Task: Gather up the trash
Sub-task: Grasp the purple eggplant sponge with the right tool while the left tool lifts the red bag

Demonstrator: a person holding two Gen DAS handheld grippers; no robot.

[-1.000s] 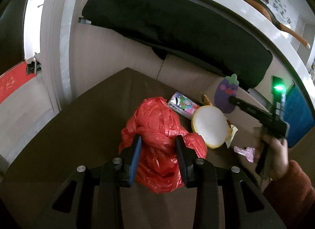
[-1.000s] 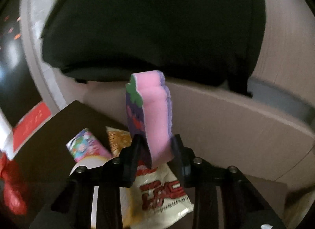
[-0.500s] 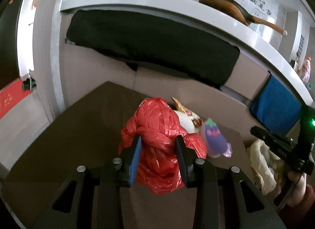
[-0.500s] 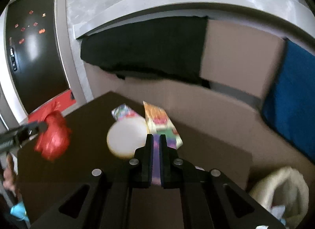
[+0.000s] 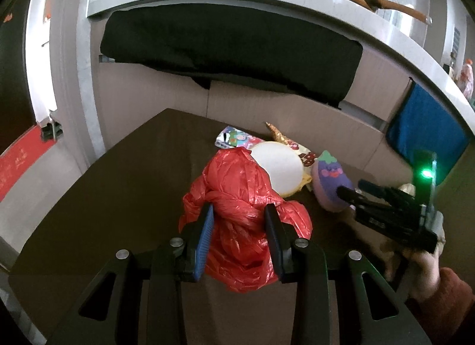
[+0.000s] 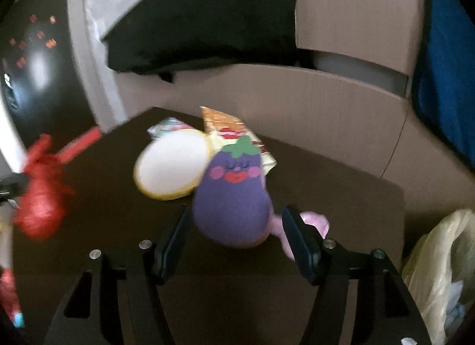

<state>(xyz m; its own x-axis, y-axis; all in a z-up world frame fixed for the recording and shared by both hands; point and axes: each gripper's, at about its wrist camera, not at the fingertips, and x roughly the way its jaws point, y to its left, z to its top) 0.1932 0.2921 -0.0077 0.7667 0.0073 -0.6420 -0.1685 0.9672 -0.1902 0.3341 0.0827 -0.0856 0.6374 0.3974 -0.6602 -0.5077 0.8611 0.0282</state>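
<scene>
My left gripper (image 5: 239, 211) is shut on a knotted red plastic bag (image 5: 237, 193) and holds it above the dark brown table (image 5: 118, 184). The bag also shows at the left of the right wrist view (image 6: 40, 193). My right gripper (image 6: 234, 226) is open, its fingers on either side of a purple eggplant-shaped sponge (image 6: 233, 196) that lies on the table. The sponge (image 5: 329, 181) and the right gripper (image 5: 344, 192) also show in the left wrist view.
A white round disc with a yellow rim (image 6: 172, 164), snack wrappers (image 6: 228, 128) and a small pink piece (image 6: 311, 223) lie on the table. A pale plastic bag (image 6: 439, 270) stands beside the table at right. Cardboard walls (image 6: 297, 101), a black cloth and a blue towel (image 5: 427, 137) stand behind.
My right gripper held the sponge upright a second ago; now it has opened wide and the sponge lies on the table between its fingers. The left gripper still holds the red bag.
</scene>
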